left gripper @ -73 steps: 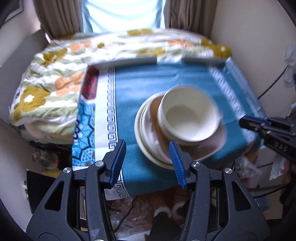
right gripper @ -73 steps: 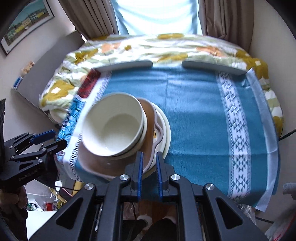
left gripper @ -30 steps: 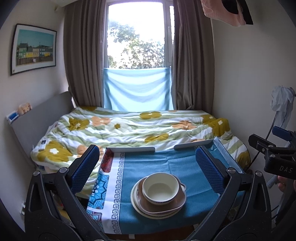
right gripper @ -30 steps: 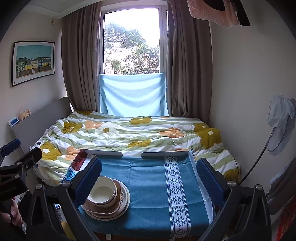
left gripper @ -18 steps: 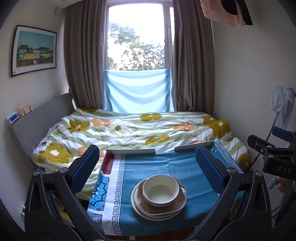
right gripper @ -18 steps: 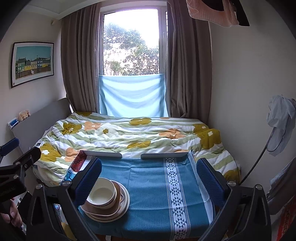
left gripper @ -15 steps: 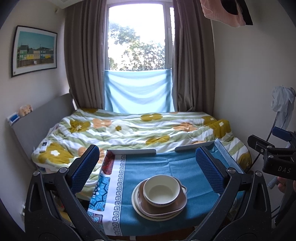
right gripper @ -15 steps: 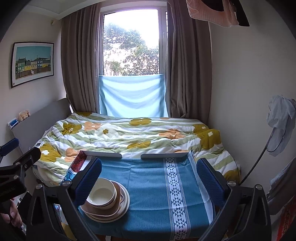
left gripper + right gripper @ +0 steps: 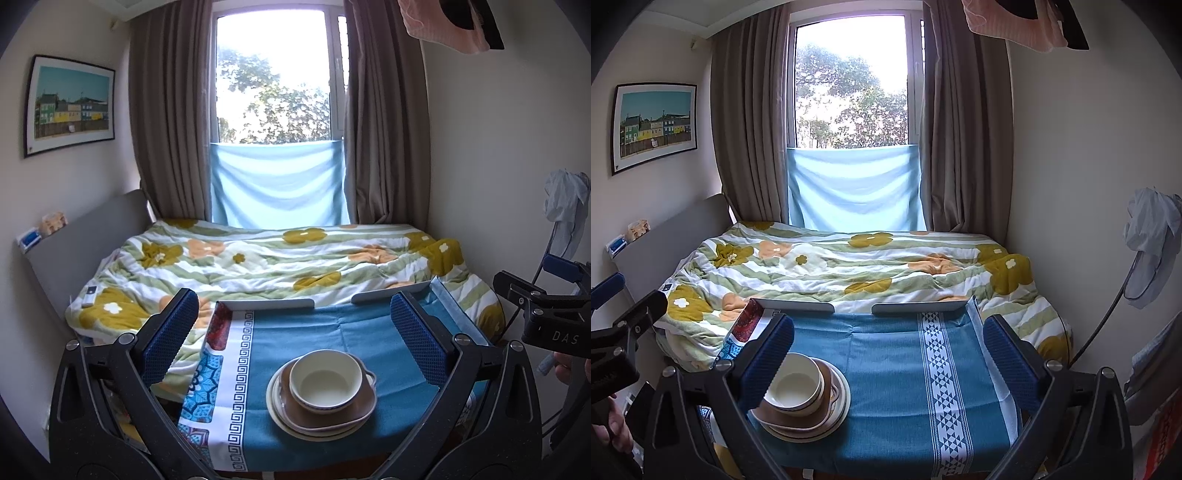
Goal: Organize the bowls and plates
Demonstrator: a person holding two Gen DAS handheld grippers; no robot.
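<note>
Bowl [image 9: 325, 384] atop stacked plates [image 9: 317, 424], between spread left hand-held gripper [image 9: 293, 339] fingers

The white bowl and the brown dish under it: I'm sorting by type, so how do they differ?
The white bowl is round, deep and pale; the brown dish is shallow, squarish and wider. The bowl sits on top; the dish rests on cream plates. Both are empty, upright and in one stack.

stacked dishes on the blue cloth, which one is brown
The squarish brown plate directly under the cream bowl. The round plates beneath it are cream.
</note>
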